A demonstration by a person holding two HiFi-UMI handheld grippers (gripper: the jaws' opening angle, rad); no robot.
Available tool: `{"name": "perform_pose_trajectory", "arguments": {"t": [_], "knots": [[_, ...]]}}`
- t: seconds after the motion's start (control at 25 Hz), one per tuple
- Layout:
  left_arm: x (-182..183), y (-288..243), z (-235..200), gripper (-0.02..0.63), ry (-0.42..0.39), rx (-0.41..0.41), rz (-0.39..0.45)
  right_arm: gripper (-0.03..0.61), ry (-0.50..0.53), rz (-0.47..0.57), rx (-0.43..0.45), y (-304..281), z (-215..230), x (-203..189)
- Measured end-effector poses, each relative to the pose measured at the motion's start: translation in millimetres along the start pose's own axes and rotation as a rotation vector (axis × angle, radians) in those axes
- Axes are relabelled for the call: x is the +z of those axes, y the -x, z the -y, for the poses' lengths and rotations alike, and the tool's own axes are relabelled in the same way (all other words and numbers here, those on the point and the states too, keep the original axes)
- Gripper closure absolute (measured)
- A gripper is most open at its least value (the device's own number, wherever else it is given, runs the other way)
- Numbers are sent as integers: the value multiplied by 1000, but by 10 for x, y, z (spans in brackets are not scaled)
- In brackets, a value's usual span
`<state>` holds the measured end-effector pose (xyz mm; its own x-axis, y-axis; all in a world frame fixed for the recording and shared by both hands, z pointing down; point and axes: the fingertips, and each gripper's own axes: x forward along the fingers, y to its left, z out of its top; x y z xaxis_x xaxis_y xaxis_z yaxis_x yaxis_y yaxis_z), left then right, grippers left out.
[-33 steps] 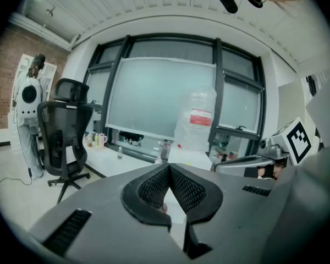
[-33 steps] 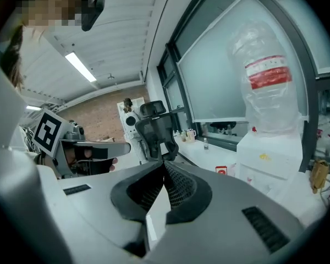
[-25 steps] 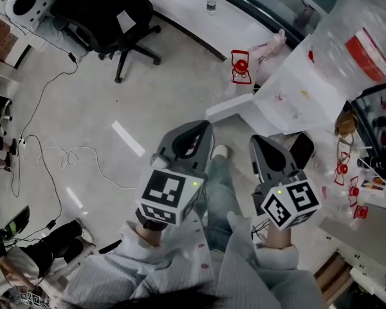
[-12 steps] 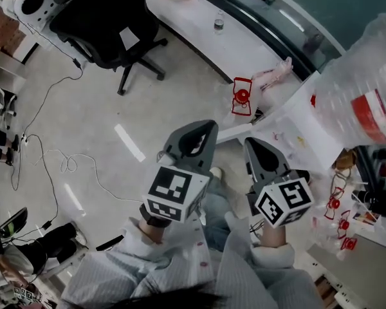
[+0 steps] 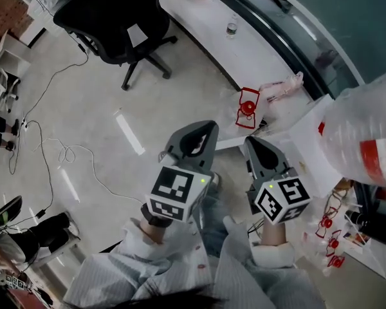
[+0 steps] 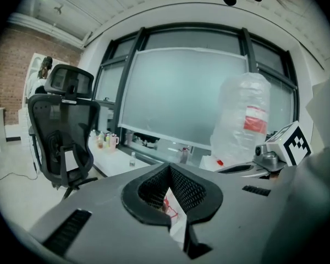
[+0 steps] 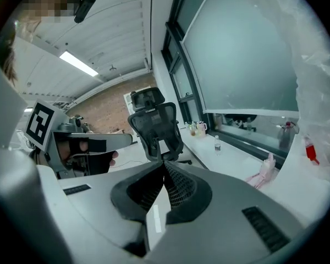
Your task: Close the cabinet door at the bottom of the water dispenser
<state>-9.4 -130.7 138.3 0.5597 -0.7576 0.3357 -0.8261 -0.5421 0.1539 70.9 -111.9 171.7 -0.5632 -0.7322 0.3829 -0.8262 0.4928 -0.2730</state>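
Note:
The water dispenser stands at the right, with its big clear bottle wrapped in plastic on a white body. The bottle also shows in the left gripper view. A white panel edge lies low beside the dispenser, between my two gripper tips; I cannot tell whether it is the cabinet door. My left gripper and right gripper are held side by side in the air, short of the dispenser. The left gripper and the right gripper are both shut with nothing between the jaws.
A black office chair stands at the upper left. A white counter runs along the window with a small bottle on it. A red lantern-like thing and a pink bag sit near the dispenser. Cables trail over the floor.
Both grippers have moved together over the floor towards the counter and the dispenser, so the red thing and the bottle now lie nearer. The jaws stayed shut.

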Motion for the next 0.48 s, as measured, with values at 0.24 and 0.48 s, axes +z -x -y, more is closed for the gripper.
{"name": "perform_pose_trajectory", "arguments": {"t": [0.24, 0.48], "knots": [[-279, -177, -287, 603, 15, -2, -68, 565, -40, -47, -9, -289, 12, -199], [-669, -388, -432, 603, 41, -35, -130, 565, -79, -97, -40, -586, 77, -539]]}}
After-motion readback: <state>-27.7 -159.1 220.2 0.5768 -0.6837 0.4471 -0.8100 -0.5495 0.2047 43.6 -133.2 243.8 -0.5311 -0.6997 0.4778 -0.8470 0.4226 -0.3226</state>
